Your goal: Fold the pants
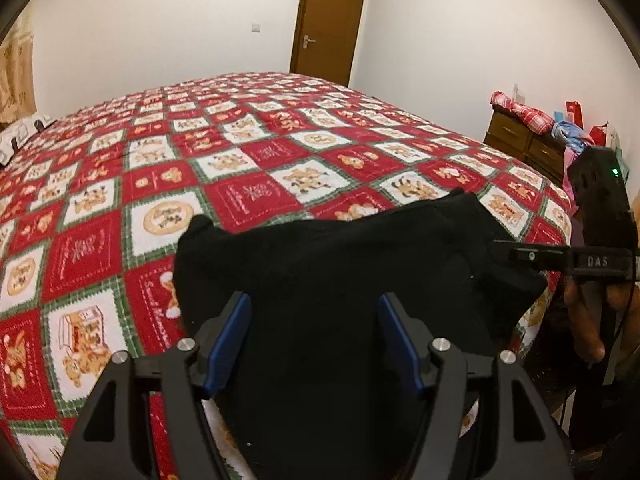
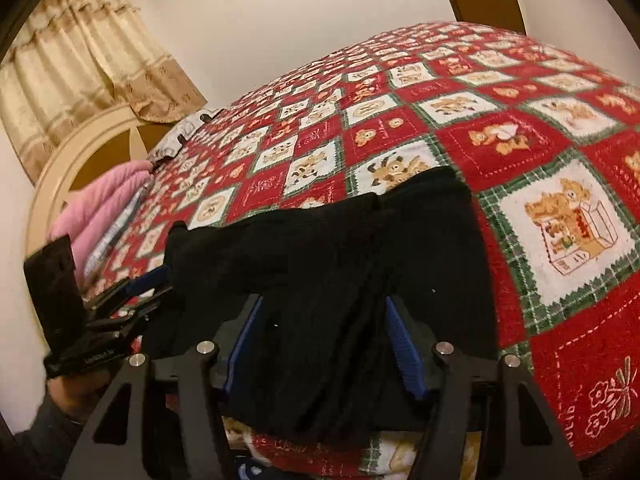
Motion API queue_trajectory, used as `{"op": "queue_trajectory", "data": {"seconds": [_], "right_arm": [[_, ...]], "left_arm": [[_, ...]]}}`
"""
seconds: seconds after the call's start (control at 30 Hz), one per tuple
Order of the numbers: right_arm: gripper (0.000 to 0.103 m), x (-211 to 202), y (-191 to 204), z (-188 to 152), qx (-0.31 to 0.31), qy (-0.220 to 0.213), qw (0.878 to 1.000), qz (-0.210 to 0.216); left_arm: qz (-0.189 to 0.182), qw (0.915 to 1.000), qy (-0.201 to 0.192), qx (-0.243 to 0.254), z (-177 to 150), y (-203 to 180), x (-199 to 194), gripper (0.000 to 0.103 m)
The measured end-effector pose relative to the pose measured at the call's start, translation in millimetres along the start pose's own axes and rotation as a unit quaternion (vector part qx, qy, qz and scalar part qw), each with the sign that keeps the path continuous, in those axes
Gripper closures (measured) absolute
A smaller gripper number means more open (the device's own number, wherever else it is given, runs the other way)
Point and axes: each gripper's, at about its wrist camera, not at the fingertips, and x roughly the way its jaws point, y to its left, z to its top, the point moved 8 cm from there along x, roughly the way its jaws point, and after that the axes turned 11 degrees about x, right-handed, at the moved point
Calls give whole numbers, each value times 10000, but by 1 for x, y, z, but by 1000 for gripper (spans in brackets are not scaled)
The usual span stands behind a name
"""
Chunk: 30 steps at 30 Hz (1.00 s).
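Black pants [image 1: 340, 264] lie bunched at the near edge of a bed with a red, white and green patchwork cover [image 1: 240, 152]. My left gripper [image 1: 316, 340] is open, its blue pads [image 1: 230, 340] on either side of the cloth. My right gripper [image 2: 324, 344] is open too, astride the pants [image 2: 340, 264] at their other end. The right gripper also shows from the side at the right of the left wrist view [image 1: 520, 256], at the pants' edge. The left gripper shows at the left of the right wrist view [image 2: 148, 280], against the cloth.
A wooden dresser [image 1: 520, 140] with piled clothes stands right of the bed. A brown door [image 1: 328, 20] is in the far wall. Pink bedding [image 2: 100, 208], a rounded headboard [image 2: 80, 148] and curtains [image 2: 80, 60] are at the bed's head.
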Motion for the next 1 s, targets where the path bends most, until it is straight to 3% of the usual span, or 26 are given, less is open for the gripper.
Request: {"op": "queue_trajectory", "data": {"seconds": [0.17,0.23,0.43,0.5,0.57,0.8,0.83,0.87,0.9,1.0], "right_arm": [[72,1,-12,3,223,13,9997,5],[77,0,-17,4,362,43,9992,133],[78,0,-14,5,228,19,9997,76],[71,-4,-17,9,256,-110,9996,-57],[56,-6,-20,14,349,-180,9992,4],[56,7,-6,1,35,-23,10000,35],[58,7,-3,0,-40,-14,10000,40],[72,6,-2,0,-97,-20,9999,21],[78,5,-2,-1,-104,-9,9999,46],[86,0,0,2,-84,-62,9997,208]], "left_arm": [[-86,9999,-4,-115,-6,4,-1,34],[-94,9999,-1,-143,-7,5,-1,34],[-113,9998,16,-167,-9,5,0,34],[-120,9998,14,-172,-10,6,0,34],[-123,9998,13,-180,-11,7,0,34],[-155,9997,14,-212,-14,8,4,31],[-146,9997,15,-204,-15,7,5,30],[-143,9997,17,-202,-15,7,5,30],[-144,9997,19,-213,-15,8,5,30],[-181,9995,-25,-271,-14,9,3,30]]}}
